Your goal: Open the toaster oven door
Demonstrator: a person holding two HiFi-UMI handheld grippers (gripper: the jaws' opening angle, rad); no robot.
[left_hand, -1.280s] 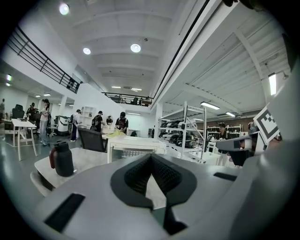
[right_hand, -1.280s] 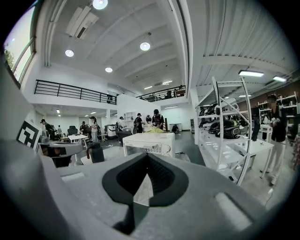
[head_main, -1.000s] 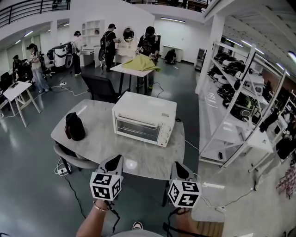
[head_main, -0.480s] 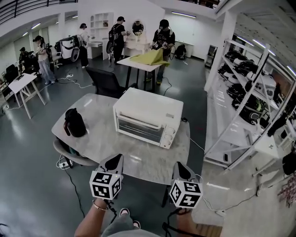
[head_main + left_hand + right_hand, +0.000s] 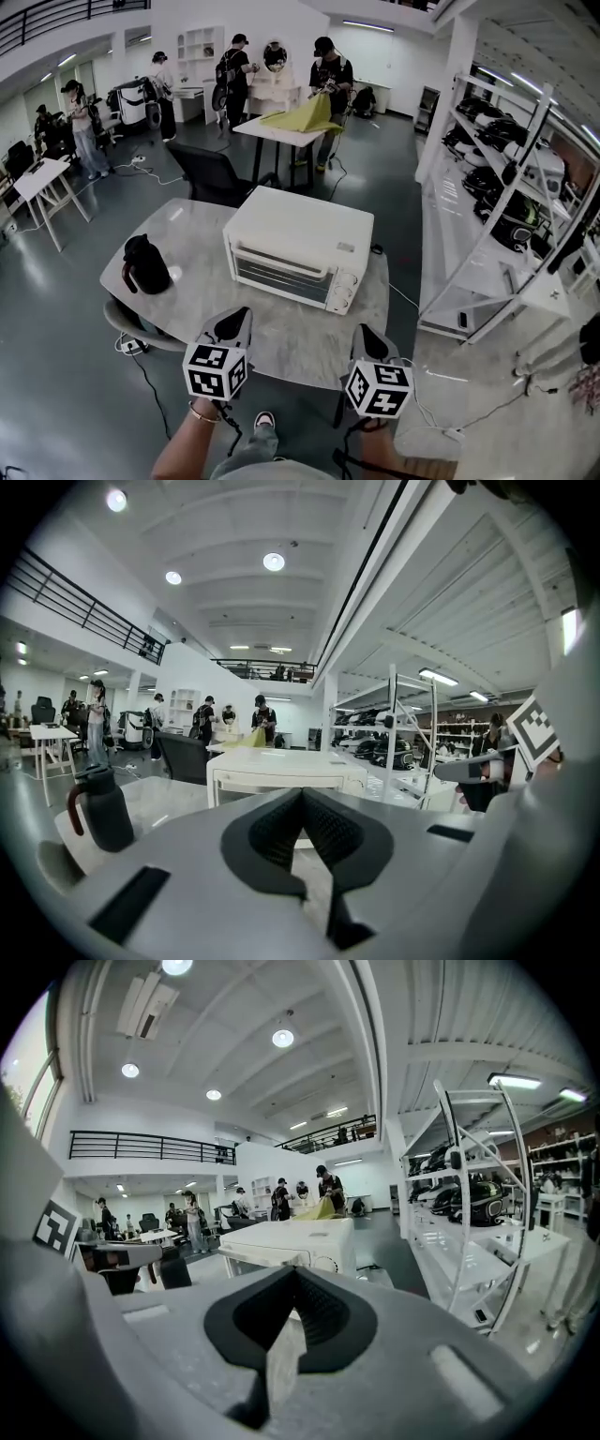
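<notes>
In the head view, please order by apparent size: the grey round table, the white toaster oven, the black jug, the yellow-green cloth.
1. Grey round table.
2. White boxy toaster oven.
3. Black jug and yellow-green cloth look about alike; the cloth is much farther away, so no ranking between them.

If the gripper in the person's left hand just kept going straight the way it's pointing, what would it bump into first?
Most likely the front of the white toaster oven. It sits dead ahead of the left gripper, beyond a stretch of table. The depth between them is hard to judge.
</notes>
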